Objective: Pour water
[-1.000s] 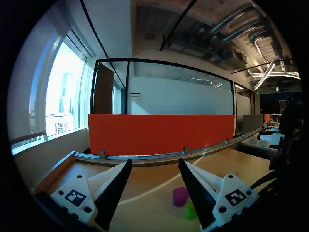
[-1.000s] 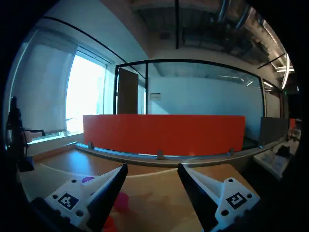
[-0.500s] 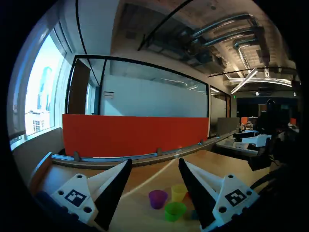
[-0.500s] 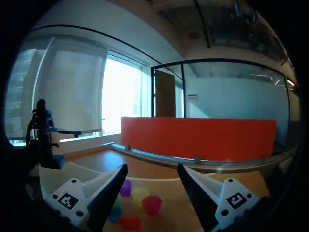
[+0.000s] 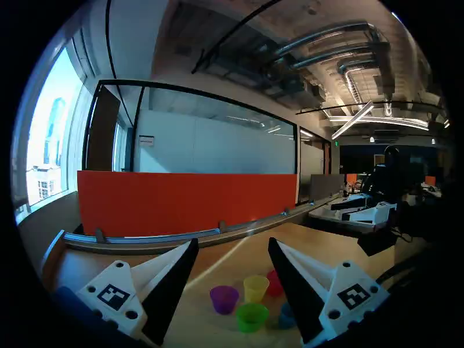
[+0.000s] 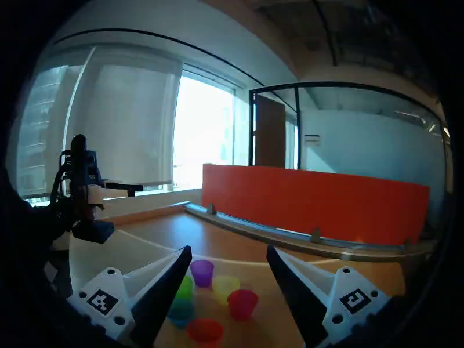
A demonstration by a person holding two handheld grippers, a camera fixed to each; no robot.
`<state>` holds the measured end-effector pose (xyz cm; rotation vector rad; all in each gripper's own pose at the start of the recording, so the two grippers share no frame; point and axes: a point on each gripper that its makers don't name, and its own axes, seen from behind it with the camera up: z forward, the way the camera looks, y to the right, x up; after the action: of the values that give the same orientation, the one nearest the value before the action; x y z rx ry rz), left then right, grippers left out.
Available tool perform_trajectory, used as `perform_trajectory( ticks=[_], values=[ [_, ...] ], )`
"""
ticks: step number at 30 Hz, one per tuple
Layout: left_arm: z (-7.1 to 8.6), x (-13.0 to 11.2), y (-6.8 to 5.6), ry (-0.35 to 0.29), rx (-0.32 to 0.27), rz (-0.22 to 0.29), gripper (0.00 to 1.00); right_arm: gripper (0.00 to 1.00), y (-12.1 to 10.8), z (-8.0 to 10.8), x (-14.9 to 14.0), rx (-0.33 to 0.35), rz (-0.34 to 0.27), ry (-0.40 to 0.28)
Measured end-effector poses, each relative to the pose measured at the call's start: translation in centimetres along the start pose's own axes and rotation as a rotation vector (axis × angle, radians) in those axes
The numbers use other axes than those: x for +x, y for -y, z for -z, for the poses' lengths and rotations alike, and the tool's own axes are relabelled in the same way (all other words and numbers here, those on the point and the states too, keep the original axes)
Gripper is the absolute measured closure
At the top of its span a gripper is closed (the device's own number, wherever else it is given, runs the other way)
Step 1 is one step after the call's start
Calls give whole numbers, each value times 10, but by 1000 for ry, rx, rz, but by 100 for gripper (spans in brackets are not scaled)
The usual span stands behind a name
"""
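purple cup (image 6: 202, 272), yellow cup (image 6: 225, 288), green cup (image 5: 252, 316), blue cup (image 6: 181, 312), red cup (image 6: 242, 304), upright, clustered on desk (image 6: 145, 232)

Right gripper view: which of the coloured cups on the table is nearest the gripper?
The orange-red cup, lowest in the frame; the teal cup, green cup, yellow cup, purple cup and crimson cup all stand farther back.

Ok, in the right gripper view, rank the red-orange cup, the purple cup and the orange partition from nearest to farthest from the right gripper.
1. red-orange cup, front of the cluster, low between the right gripper fingers.
2. purple cup, back of the cluster.
3. orange partition, far behind all the cups.
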<state>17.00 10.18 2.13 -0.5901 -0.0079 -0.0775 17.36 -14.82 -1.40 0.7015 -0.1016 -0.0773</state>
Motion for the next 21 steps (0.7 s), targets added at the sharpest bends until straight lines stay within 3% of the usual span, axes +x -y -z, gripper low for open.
perform_trajectory(
  ticks=[12,21],
  values=[
    [-12,-23,-12,106,-91,-26,11,0,17,-5,-16,109,80,97],
    [-20,-39,-7,161,-116,-46,11,0,18,-10,-24,150,109,134]
  ],
)
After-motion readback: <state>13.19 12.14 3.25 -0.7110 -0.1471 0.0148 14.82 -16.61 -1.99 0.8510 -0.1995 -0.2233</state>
